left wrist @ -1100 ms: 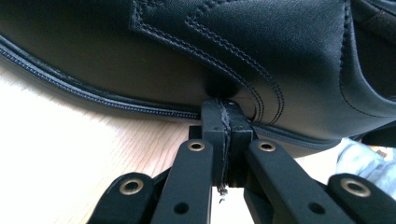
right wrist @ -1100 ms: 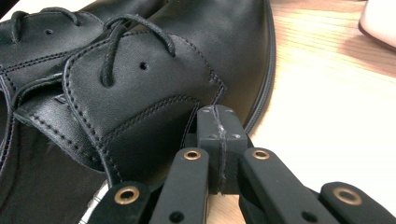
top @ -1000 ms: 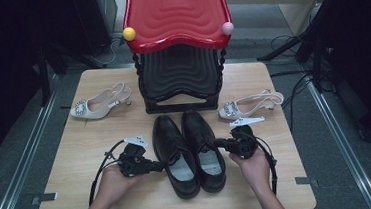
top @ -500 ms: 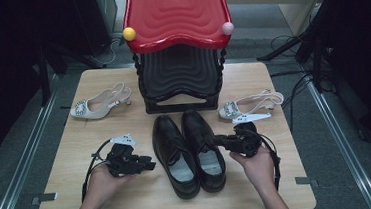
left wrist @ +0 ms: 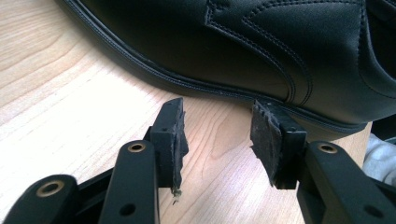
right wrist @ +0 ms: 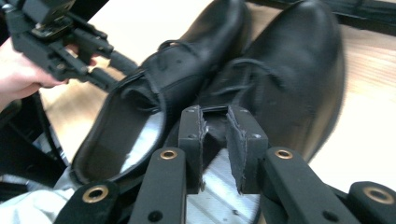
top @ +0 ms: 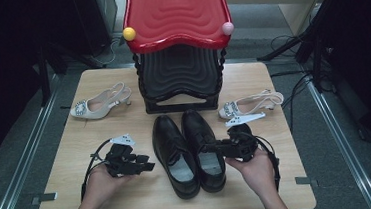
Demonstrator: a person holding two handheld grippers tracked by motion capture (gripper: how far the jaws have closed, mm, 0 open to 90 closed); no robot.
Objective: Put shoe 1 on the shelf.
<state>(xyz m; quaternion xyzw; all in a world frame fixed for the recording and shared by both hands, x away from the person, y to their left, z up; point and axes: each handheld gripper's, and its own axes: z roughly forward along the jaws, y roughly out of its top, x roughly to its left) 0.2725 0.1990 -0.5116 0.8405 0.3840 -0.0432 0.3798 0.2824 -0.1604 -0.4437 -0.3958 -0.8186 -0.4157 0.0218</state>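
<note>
Two black leather dress shoes side by side at the near middle of the wooden table (top: 76,143), toes pointing far, toward the black base of a red-topped stool (top: 177,25).

Left black shoe (top: 175,153): just right of the left gripper (top: 148,166), apart from it. Left gripper held low over the table near the left hand (top: 102,184), jaws pointing right at the shoe's side. In the left gripper view, jaws parted to a middling gap, bare wood between the worn pads (left wrist: 177,140), nothing held; shoe's sole edge (left wrist: 224,88) just beyond the tips, right-hand pad close to the welt, contact not clear.

Right black shoe (top: 204,150): right gripper (top: 216,146) at its right side, near the opening, gripped by the right hand (top: 254,172). In the right gripper view, jaws narrowly parted, a slim gap between the pads (right wrist: 194,140), set over the rim of the shoe's opening (right wrist: 261,88), pale insole below. Hard to tell whether the rim is pinched or merely framed.

Farther off: a pale slingback heel with a jewelled toe (top: 98,105) at the far left, its mate (top: 248,104) at the far right, both well apart from the grippers.
</note>
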